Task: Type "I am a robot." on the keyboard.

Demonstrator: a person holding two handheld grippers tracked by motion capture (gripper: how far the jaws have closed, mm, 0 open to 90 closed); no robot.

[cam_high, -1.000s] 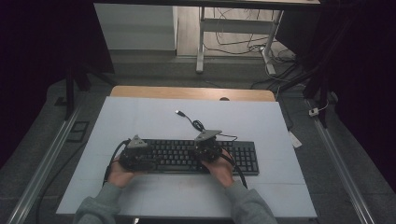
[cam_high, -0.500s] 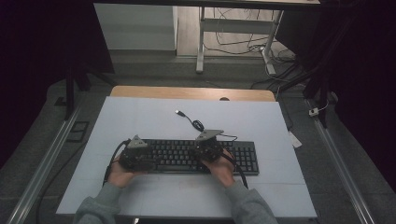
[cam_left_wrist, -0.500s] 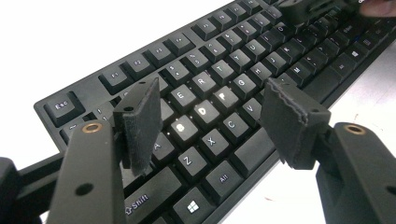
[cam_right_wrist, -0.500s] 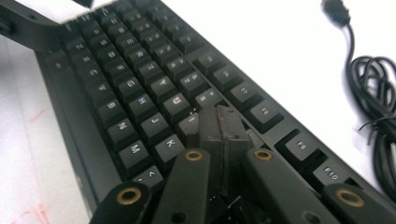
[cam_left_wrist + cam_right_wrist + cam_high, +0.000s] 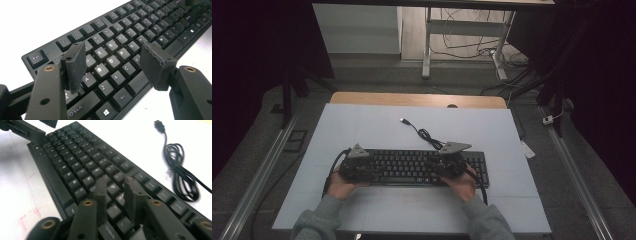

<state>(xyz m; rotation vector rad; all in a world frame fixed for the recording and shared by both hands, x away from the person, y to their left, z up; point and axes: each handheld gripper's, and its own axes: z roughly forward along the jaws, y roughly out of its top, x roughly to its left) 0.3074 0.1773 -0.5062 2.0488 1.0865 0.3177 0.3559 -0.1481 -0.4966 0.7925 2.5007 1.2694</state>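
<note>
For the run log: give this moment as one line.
scene: black keyboard on white table | left gripper: open over the left-hand keys | right gripper: nearly closed over the right-hand keys | USB cable: coiled, unplugged

Table [image 5: 362,125]: pale blue-white top, wooden strip along its far edge. Floor [image 5: 262,165] around the table: grey, with metal rails on both sides. Beyond the table: white desk frame [image 5: 427,45], tangled cables [image 5: 507,60]. Flanks dark.

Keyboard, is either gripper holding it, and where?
Neither holds it. Both grippers, left and right, hover over the keyboard keys with jaws apart and nothing between them.
</note>
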